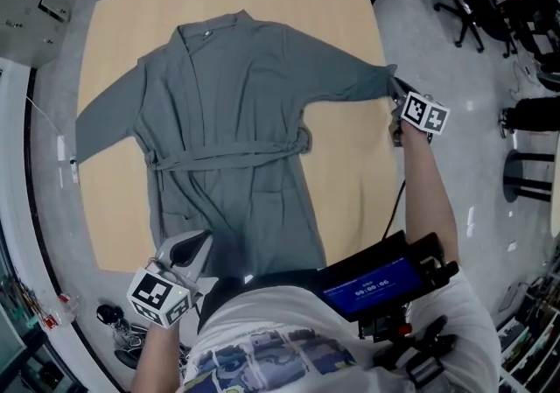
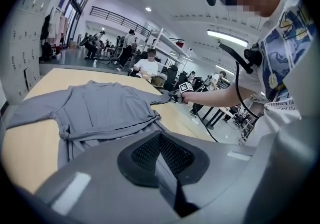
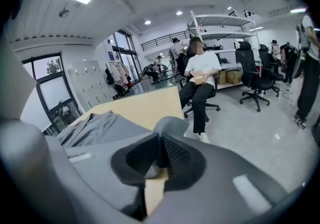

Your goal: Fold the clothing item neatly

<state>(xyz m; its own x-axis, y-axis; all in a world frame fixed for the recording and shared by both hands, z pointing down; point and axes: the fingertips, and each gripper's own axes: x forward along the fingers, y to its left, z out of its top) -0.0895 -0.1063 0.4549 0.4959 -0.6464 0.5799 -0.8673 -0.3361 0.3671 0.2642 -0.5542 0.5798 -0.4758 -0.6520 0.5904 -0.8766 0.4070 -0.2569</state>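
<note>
A grey robe [image 1: 227, 120] lies face up and spread flat on the wooden table [image 1: 350, 181], its belt tied across the waist and both sleeves stretched out sideways. My right gripper [image 1: 395, 89] is at the table's right edge, shut on the cuff of the right sleeve [image 3: 170, 125], which bulges out past the pads. My left gripper [image 1: 197, 242] hovers at the near edge over the robe's hem, jaws shut with nothing between them [image 2: 161, 140]. In the left gripper view the robe [image 2: 100, 108] lies ahead, and the right gripper [image 2: 176, 97] holds the sleeve end.
Black office chairs [image 1: 464, 15] stand on the floor to the right of the table. A seated person [image 3: 200, 78] is beyond the table's far corner, with shelving behind. A device with a blue screen [image 1: 376, 282] hangs at the wearer's chest. Cables lie on the floor at the near left [image 1: 118, 330].
</note>
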